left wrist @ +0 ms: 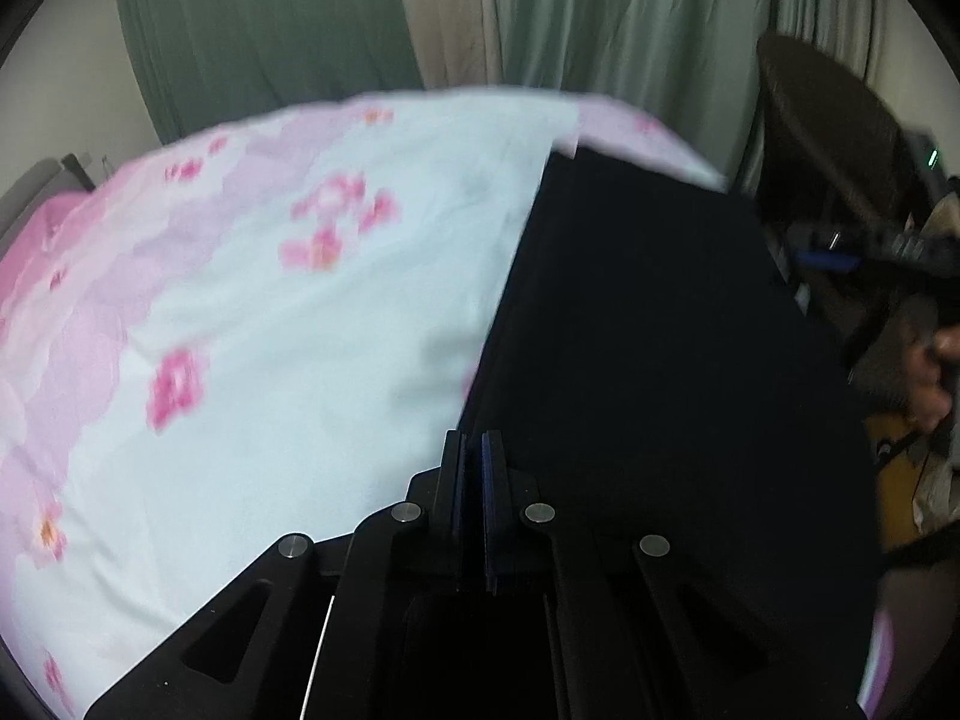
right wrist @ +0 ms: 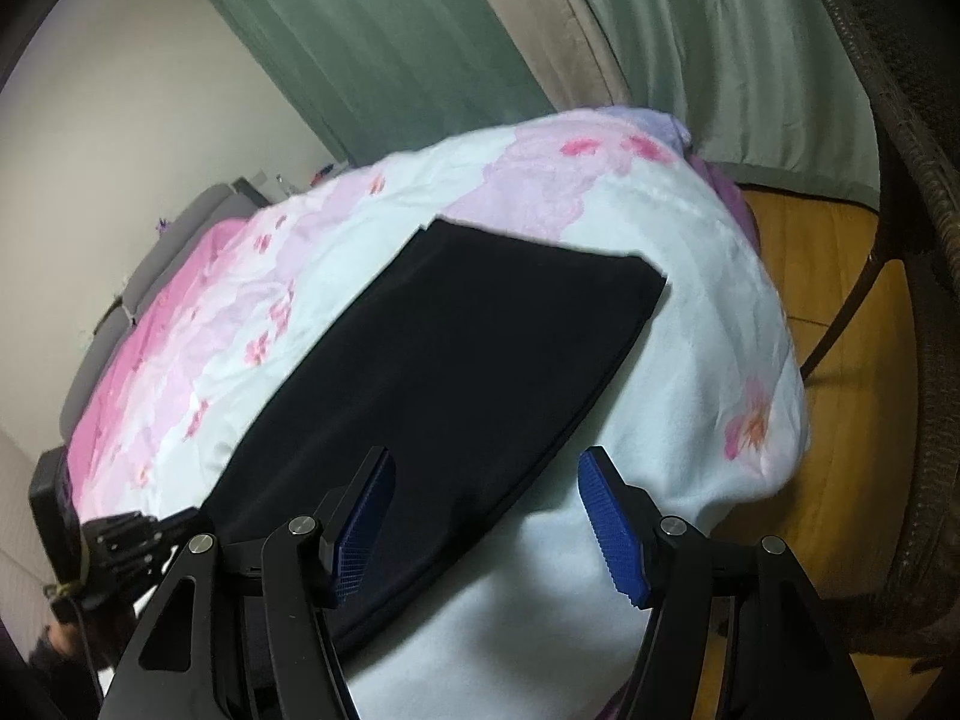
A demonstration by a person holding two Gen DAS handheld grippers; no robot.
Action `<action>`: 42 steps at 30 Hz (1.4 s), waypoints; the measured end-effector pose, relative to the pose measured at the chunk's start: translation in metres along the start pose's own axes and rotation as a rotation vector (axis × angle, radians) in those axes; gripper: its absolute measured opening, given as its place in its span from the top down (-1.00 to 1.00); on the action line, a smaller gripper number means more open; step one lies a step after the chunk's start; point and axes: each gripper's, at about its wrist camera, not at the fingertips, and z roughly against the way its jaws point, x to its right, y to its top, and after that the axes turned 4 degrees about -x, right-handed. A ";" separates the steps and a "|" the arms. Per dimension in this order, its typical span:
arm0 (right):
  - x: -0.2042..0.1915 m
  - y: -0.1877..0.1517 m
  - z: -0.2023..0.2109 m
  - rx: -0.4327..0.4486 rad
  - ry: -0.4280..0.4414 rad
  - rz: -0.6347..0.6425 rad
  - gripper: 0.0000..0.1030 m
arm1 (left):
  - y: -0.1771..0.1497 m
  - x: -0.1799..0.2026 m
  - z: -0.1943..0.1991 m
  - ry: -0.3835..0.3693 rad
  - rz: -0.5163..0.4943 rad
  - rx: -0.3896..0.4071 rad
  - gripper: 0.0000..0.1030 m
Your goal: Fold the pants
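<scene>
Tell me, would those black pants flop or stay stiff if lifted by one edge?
Probably flop: the pants lie flat, following the curve of the blanket. Likely light, since the layers look thin. They should drag rather than slide freely, as the blanket looks fuzzy.

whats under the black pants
The black fabric pants lie flat on a pale floral blanket with pink blossoms. Whatever the blanket covers beneath the pants is hidden.

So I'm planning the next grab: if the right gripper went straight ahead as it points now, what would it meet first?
Probably the black pants. The right gripper is open, aimed over their near right edge, with the floral bedcover just beside; depth is unclear.
</scene>
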 end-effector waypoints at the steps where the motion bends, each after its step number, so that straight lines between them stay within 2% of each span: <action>1: 0.002 0.004 0.001 0.010 -0.004 0.004 -0.26 | 0.011 0.002 0.002 -0.003 -0.012 0.014 0.87; 6: 0.018 0.022 0.002 0.035 -0.017 -0.033 -0.26 | 0.070 0.020 -0.028 -0.050 -0.098 0.011 0.78; 8: 0.028 0.029 0.002 0.045 -0.034 -0.050 -0.26 | 0.090 0.031 -0.049 -0.074 -0.139 -0.008 0.56; 10: 0.037 0.037 0.000 0.048 -0.050 -0.064 -0.26 | 0.105 0.041 -0.067 -0.073 -0.183 -0.034 0.43; 18: 0.050 0.048 -0.013 0.037 -0.068 -0.059 -0.26 | 0.153 0.063 -0.116 -0.074 -0.274 -0.089 0.43; 24: 0.054 0.048 -0.017 0.039 -0.054 -0.060 -0.26 | 0.165 0.066 -0.144 -0.079 -0.285 -0.152 0.44; 25: 0.055 0.048 -0.017 0.036 -0.050 -0.060 -0.26 | 0.165 0.067 -0.146 -0.083 -0.283 -0.159 0.47; 29: 0.058 0.048 -0.020 0.032 -0.042 -0.061 -0.26 | 0.162 0.074 -0.150 -0.076 -0.303 -0.154 0.89; 33: 0.064 0.047 -0.022 0.023 -0.027 -0.072 -0.26 | 0.158 0.070 -0.145 -0.080 -0.300 -0.131 0.92; 39: 0.058 0.048 -0.021 0.032 -0.006 -0.041 -0.07 | 0.165 0.050 -0.131 -0.049 -0.256 -0.088 0.93; 42: 0.054 0.049 -0.024 0.028 0.007 -0.028 0.16 | 0.168 0.047 -0.130 -0.048 -0.245 -0.089 0.93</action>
